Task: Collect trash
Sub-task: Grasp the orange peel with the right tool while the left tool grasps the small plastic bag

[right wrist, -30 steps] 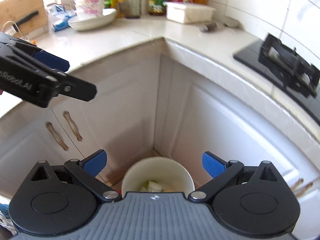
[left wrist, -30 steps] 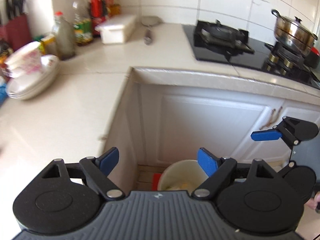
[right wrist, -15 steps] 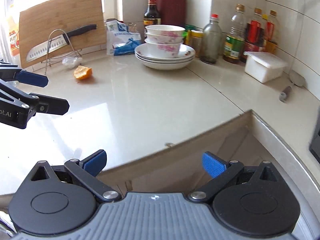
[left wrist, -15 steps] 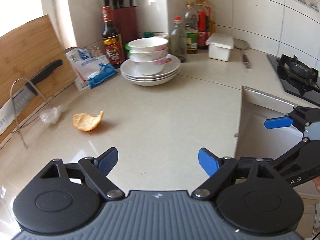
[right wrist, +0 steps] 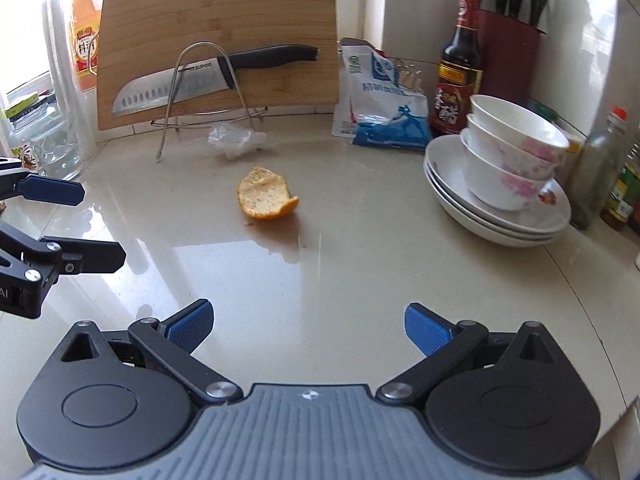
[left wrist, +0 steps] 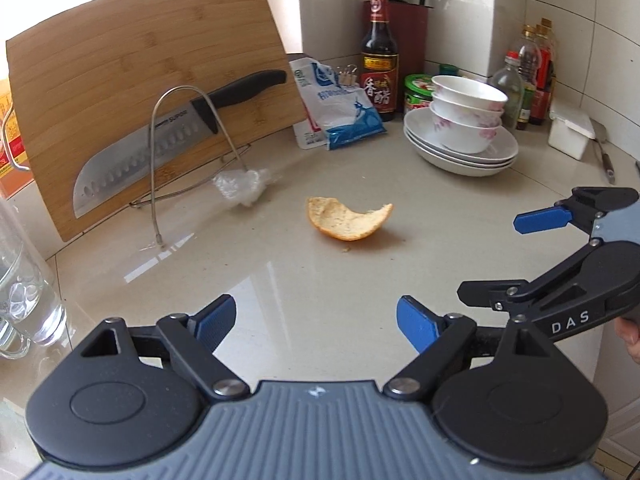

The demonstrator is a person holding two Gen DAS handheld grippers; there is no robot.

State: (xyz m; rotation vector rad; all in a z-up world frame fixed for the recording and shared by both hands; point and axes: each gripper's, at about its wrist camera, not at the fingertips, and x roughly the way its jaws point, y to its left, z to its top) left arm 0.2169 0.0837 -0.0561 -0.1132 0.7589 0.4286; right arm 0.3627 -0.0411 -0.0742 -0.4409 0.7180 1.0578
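Note:
An orange peel (left wrist: 348, 218) lies on the beige countertop (left wrist: 320, 280), also in the right wrist view (right wrist: 266, 199). A crumpled clear plastic scrap (left wrist: 242, 186) lies behind it by the wire rack; it also shows in the right wrist view (right wrist: 236, 140). My left gripper (left wrist: 316, 322) is open and empty, short of the peel. My right gripper (right wrist: 308, 326) is open and empty, also short of the peel. Each gripper shows in the other's view, the right one (left wrist: 560, 248) at the right edge and the left one (right wrist: 60, 220) at the left edge.
A cutting board (left wrist: 140, 80) with a knife (left wrist: 160, 140) on a wire rack stands at the back left. Stacked bowls and plates (left wrist: 464, 128), a blue-white bag (left wrist: 340, 112), bottles and a knife block line the back right. A glass (left wrist: 20, 280) stands at the left.
Both grippers have swung up from the waste bin on the floor to the countertop and moved closer to the orange peel and plastic scrap. Both stay open.

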